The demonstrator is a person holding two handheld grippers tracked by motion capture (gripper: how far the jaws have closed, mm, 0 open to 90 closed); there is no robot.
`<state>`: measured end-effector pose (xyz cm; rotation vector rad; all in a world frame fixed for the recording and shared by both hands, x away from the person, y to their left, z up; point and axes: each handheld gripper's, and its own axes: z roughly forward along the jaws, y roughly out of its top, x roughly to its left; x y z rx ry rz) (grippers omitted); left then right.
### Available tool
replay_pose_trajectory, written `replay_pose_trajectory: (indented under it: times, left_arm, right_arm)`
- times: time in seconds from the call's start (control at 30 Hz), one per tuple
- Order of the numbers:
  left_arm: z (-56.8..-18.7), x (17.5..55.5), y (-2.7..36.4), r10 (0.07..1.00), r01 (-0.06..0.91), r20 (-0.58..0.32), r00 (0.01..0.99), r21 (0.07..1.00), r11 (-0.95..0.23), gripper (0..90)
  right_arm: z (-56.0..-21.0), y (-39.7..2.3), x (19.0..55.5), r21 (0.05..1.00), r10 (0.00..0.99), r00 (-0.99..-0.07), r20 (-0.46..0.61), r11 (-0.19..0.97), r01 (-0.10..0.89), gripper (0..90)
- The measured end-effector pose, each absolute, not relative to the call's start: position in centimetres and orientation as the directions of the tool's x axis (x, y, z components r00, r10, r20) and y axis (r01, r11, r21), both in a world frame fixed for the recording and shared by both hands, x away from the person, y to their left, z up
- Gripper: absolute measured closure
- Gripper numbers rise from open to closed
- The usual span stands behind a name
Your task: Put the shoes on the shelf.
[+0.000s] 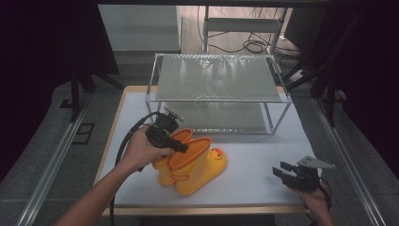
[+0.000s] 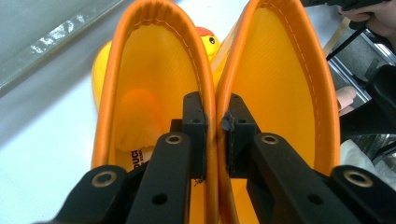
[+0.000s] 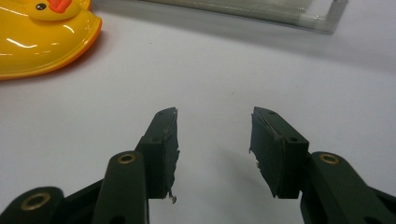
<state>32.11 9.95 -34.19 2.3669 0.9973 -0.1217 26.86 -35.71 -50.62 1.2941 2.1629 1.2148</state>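
Observation:
A pair of yellow rain boots (image 1: 195, 165) with orange rims and a duck face on the toe stands side by side on the white table (image 1: 254, 155). My left gripper (image 1: 181, 146) is shut on the boots' two inner rims, pinching them together; in the left gripper view one jaw sits inside each boot (image 2: 154, 74) and the gripper (image 2: 215, 123) clamps both orange edges. My right gripper (image 1: 281, 172) rests low at the table's front right, open and empty (image 3: 214, 135), with a boot toe (image 3: 42, 37) at its far left.
A two-level shelf (image 1: 216, 77) with metal frame and clear panels stands at the back of the table, just behind the boots. The wooden table edge (image 1: 207, 209) runs along the front. Cables and dark stands lie on the floor beyond.

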Motion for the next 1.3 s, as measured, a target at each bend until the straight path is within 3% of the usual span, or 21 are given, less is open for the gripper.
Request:
replay_pose_trajectory:
  times: [0.17,1.3]
  left_arm:
    - [-34.1,32.5,10.2,0.640,0.688,-0.298,0.708,0.495,-0.530,82.2]
    - [-30.8,33.1,7.8,0.585,0.650,-0.305,0.752,0.495,-0.577,82.3]
  right_arm:
    - [-50.5,-35.8,26.8,0.810,0.843,-0.521,0.132,0.211,0.546,51.1]
    - [-50.4,-36.4,26.8,0.815,0.851,-0.507,0.136,0.195,0.546,51.7]
